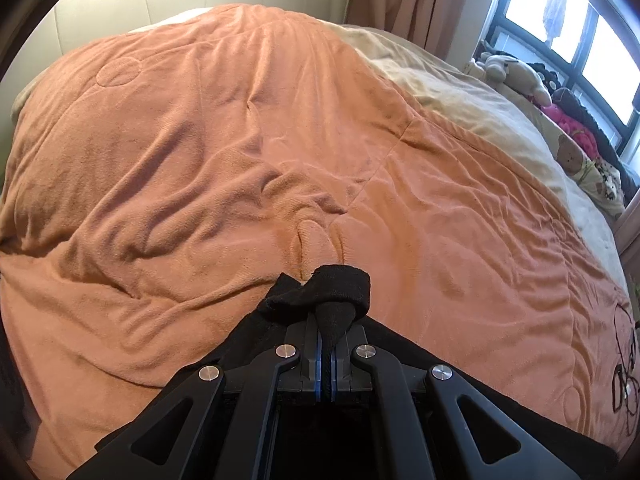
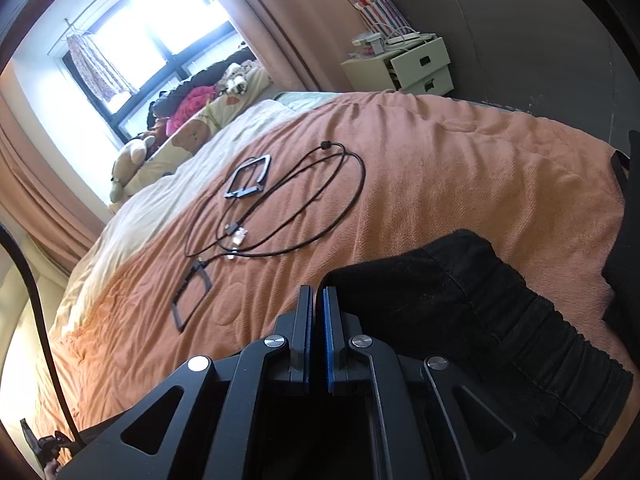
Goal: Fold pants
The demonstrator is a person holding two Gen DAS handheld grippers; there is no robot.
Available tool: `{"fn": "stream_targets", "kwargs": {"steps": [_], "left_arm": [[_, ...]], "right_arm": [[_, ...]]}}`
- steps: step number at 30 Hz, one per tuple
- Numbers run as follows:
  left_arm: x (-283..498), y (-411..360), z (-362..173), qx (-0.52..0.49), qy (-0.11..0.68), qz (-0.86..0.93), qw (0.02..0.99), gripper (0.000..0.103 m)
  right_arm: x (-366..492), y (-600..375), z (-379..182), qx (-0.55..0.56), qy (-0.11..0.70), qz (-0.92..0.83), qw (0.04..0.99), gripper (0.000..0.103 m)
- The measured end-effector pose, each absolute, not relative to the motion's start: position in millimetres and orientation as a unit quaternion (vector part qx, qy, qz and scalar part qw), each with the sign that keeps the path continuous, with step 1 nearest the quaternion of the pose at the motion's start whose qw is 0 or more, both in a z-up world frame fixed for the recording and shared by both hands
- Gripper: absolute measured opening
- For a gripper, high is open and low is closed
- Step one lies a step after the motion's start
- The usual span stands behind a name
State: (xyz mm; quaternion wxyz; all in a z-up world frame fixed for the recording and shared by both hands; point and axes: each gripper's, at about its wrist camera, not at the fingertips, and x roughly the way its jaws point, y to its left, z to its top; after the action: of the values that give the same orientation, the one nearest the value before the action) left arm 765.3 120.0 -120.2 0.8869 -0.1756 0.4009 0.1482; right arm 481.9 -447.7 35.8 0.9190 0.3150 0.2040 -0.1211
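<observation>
Pants (image 1: 340, 292) pinched in closed left claw (image 1: 328, 344)

Black pants (image 2: 480, 304) on orange blanket (image 1: 200, 160), cream sheet (image 1: 460, 92)

Matte black linkage arms with triangular cut-outs frame the left gripper (image 1: 327, 340), each pivot capped by a round silver screw head; thin blue pads line the inner faces of its two flat fingers. The right gripper (image 2: 317, 308) shares the same black frame, silver pivots and ribbed blue pads (image 2: 330, 332)
</observation>
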Motion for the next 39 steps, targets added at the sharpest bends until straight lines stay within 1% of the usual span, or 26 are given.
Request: {"fn": "stream_targets", "kwargs": {"steps": [4, 6, 7, 9, 11, 13, 14, 15, 16, 17, 18, 19, 22, 23, 24, 25, 26, 27, 31, 37, 39], "left_arm": [[778.6, 116.9, -131.6, -0.17, 0.412, 0.153, 0.882, 0.002], [783.5, 118.5, -136.9, -0.174, 0.42, 0.153, 0.877, 0.006], [785.2, 119.5, -138.1, -0.176, 0.422, 0.152, 0.876, 0.006], [786.1, 120.8, -137.9, -0.179, 0.429, 0.144, 0.874, 0.013], [783.2, 119.2, -132.8, -0.171, 0.433, 0.136, 0.875, 0.018], [779.5, 118.1, -127.2, -0.161, 0.435, 0.131, 0.876, 0.022], [776.3, 118.8, -123.7, -0.159, 0.435, 0.126, 0.877, 0.028], [772.2, 120.6, -120.2, -0.159, 0.435, 0.12, 0.878, 0.03], [770.5, 121.8, -118.2, -0.16, 0.435, 0.117, 0.878, 0.031], [767.2, 124.1, -115.4, -0.161, 0.437, 0.112, 0.878, 0.034], [765.5, 125.5, -113.5, -0.162, 0.44, 0.109, 0.877, 0.036], [762.3, 127.3, -110.9, -0.163, 0.444, 0.103, 0.875, 0.037], [752.6, 130.0, -104.0, -0.165, 0.451, 0.093, 0.872, 0.041], [749.6, 130.5, -101.7, -0.166, 0.454, 0.085, 0.871, 0.053], [747.2, 130.3, -99.9, -0.17, 0.455, 0.074, 0.871, 0.074], [743.1, 129.2, -96.7, -0.17, 0.455, 0.068, 0.872, 0.086], [736.7, 127.7, -91.0, -0.158, 0.446, 0.077, 0.878, 0.101], [730.9, 127.5, -85.1, -0.147, 0.437, 0.083, 0.883, 0.103], [710.4, 136.1, -77.3, -0.154, 0.434, 0.076, 0.885, 0.103], [673.6, 147.9, -71.3, -0.141, 0.425, 0.082, 0.891, 0.102], [658.8, 153.1, -71.0, -0.141, 0.423, 0.081, 0.891, 0.098]], "right_arm": [[492.8, -445.8, 35.9, 0.307, 0.211, -0.13, 0.919, 0.001], [498.3, -443.8, 36.0, 0.302, 0.211, -0.135, 0.92, 0.001], [500.2, -442.4, 37.5, 0.297, 0.209, -0.141, 0.921, 0.0], [502.1, -445.7, 41.4, 0.293, 0.198, -0.167, 0.92, 0.0], [502.9, -453.5, 42.3, 0.309, 0.21, -0.178, 0.91, 0.0], [501.4, -455.7, 42.2, 0.327, 0.224, -0.145, 0.906, 0.0], [497.9, -452.0, 43.4, 0.32, 0.231, -0.137, 0.909, 0.003], [493.6, -448.2, 45.1, 0.307, 0.235, -0.135, 0.912, 0.007], [488.7, -446.2, 46.2, 0.299, 0.236, -0.132, 0.915, 0.018], [481.5, -446.1, 47.2, 0.293, 0.236, -0.127, 0.918, 0.035], [474.2, -443.5, 48.4, 0.288, 0.237, -0.125, 0.919, 0.045], [464.2, -441.0, 50.3, 0.282, 0.235, -0.124, 0.922, 0.058], [440.9, -437.3, 54.4, 0.268, 0.241, -0.108, 0.927, 0.059], [433.7, -437.5, 54.8, 0.266, 0.244, -0.102, 0.927, 0.059], [422.8, -437.0, 55.4, 0.263, 0.246, -0.094, 0.928, 0.059], [417.4, -438.4, 56.2, 0.259, 0.248, -0.091, 0.929, 0.059], [411.4, -438.9, 58.1, 0.253, 0.251, -0.087, 0.93, 0.059], [400.3, -436.5, 57.9, 0.246, 0.252, -0.081, 0.932, 0.059], [373.4, -432.9, 58.0, 0.233, 0.267, -0.067, 0.933, 0.059], [333.1, -433.9, 58.1, 0.227, 0.266, -0.069, 0.934, 0.059], [326.9, -433.9, 56.0, 0.231, 0.267, -0.069, 0.933, 0.059]]}}
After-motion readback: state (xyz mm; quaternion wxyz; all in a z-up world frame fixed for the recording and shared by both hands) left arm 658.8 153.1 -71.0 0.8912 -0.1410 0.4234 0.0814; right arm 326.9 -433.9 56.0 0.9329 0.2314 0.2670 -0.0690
